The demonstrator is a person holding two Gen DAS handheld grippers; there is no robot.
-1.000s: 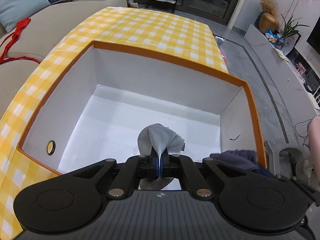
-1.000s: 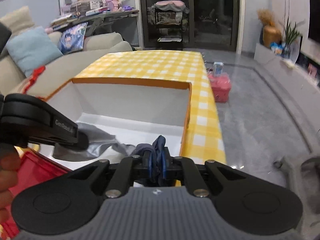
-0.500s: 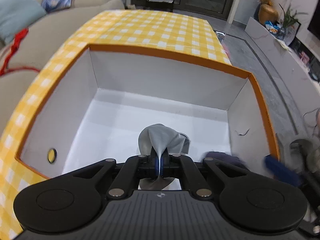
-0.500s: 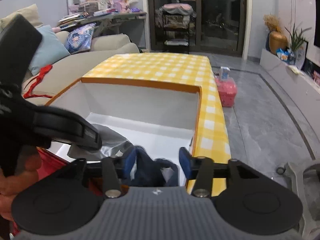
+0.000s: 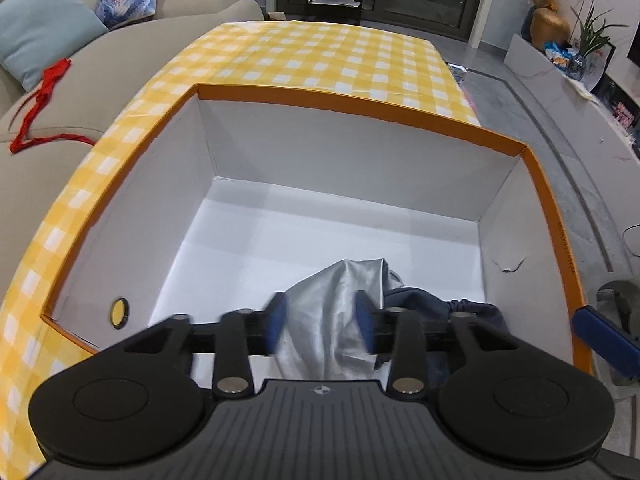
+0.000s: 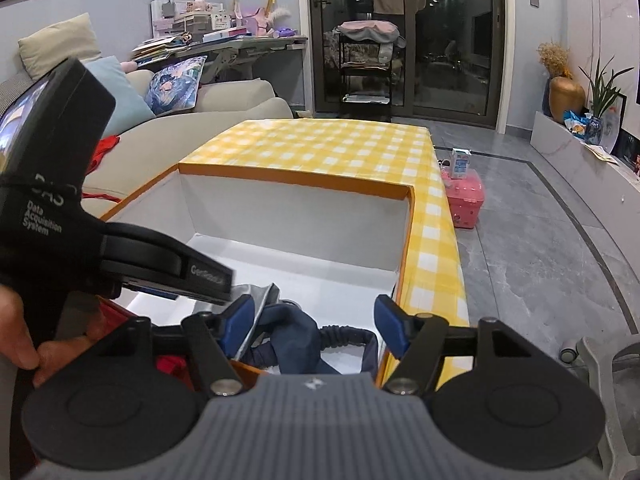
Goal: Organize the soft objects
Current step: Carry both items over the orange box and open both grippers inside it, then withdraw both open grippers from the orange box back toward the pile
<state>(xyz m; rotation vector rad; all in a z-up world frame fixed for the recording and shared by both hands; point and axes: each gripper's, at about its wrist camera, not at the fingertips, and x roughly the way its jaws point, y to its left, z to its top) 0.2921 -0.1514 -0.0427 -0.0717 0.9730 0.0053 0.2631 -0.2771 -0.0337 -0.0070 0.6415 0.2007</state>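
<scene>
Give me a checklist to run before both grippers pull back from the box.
1. Left gripper jaws opening, pads off the silver cloth between them: ok.
2. Right gripper jaws opening, the navy garment loose between them: ok.
3. Both pieces inside the box: ok.
4. Fabric snagged on a pad: cannot tell.
5. Navy garment clear of the near rim: cannot tell.

Both wrist views close above the shared white box (image 5: 340, 168), looking down.
</scene>
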